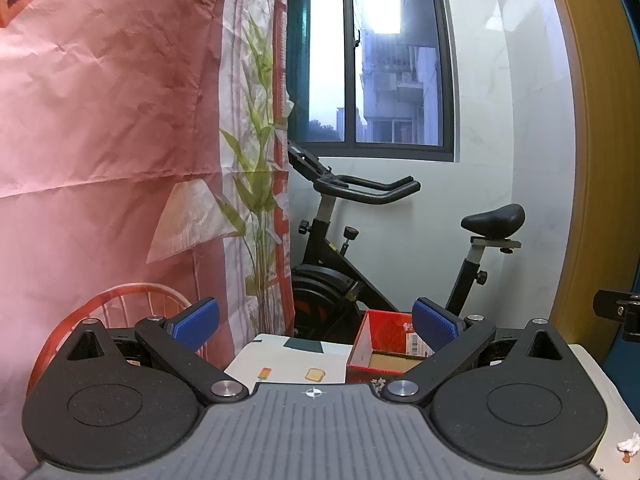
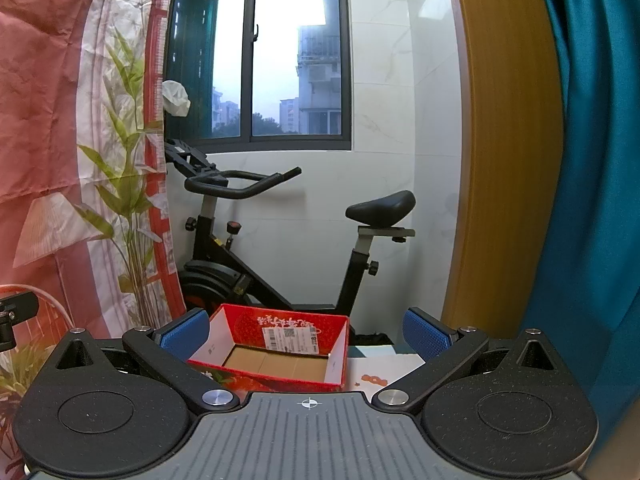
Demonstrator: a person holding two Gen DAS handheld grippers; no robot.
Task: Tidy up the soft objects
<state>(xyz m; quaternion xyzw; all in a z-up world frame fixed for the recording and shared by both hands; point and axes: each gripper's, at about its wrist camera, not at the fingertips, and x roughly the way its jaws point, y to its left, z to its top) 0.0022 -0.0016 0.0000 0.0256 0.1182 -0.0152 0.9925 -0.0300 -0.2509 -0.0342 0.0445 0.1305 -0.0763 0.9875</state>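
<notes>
Both grippers idle, raised above the table and facing the window wall. Left gripper (image 1: 316, 322): jaws spread wide, nothing between the blue pads (image 1: 196, 322). Right gripper (image 2: 306, 334): same, jaws wide apart and holding nothing. Red cardboard box (image 2: 276, 354) sits open-topped on the table (image 2: 384, 366), directly ahead of the right gripper and ahead-right of the left one (image 1: 380, 346); inside I see only its brown cardboard floor and a shipping label on the far wall. Tablecloth (image 1: 288, 364) is white with small food prints. Only soft item visible: a crumpled white tissue-like scrap (image 1: 629, 445) at the table's right edge, well apart from the box. Exercise bike (image 2: 288, 240) stands behind the table, pink printed sheet (image 1: 100, 120) hangs at left.
</notes>
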